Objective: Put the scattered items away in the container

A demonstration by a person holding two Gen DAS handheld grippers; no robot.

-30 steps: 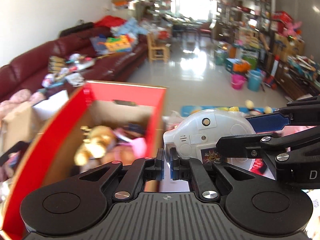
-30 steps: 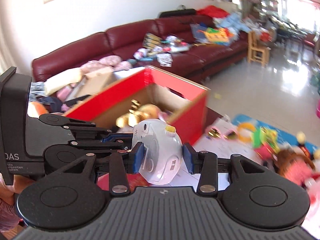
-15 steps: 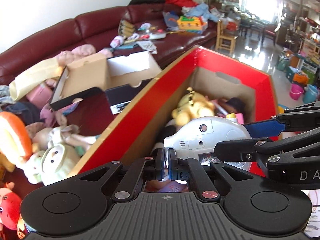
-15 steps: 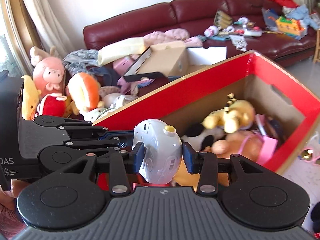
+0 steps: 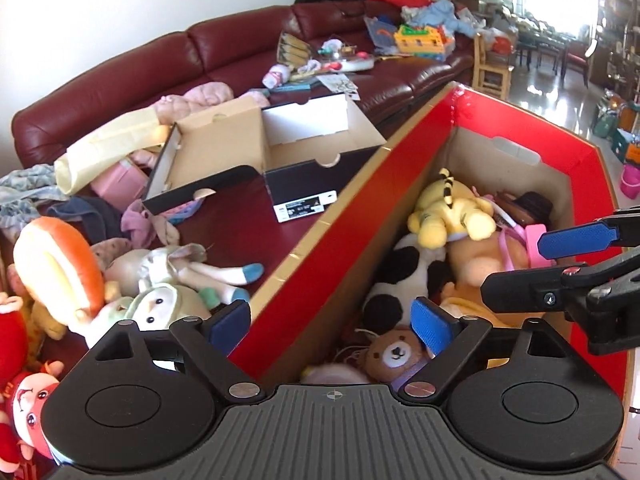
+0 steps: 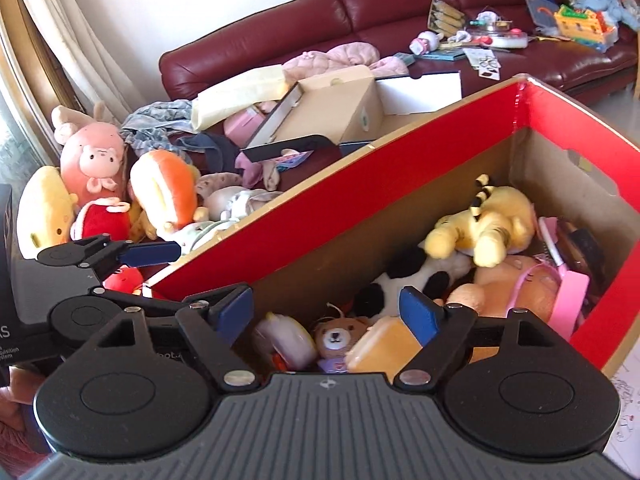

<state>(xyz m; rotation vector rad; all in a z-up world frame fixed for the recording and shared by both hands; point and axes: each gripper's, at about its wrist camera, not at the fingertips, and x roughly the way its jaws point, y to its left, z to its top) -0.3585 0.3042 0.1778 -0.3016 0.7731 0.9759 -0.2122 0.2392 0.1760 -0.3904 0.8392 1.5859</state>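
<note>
Jaws of both the right gripper (image 6: pixel 326 312) and left gripper (image 5: pixel 332 320) now stand spread and empty over the red box (image 6: pixel 400 184). The white toy (image 6: pixel 286 340) pinched a moment ago lies inside at lower centre, so that item is tidied.

Cardboard, plush and leather

Glossy red-faced cardboard box (image 6: pixel 360 196), raw brown inside; fuzzy yellow plush (image 6: pixel 488 216); shiny maroon leather sofa (image 6: pixel 320 16), upper frame.

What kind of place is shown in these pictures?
Most likely a family living room at home: a long maroon leather sofa strewn with toys and clothes, soft toys heaped beside a red cardboard box, and dining furniture farther back.
</note>
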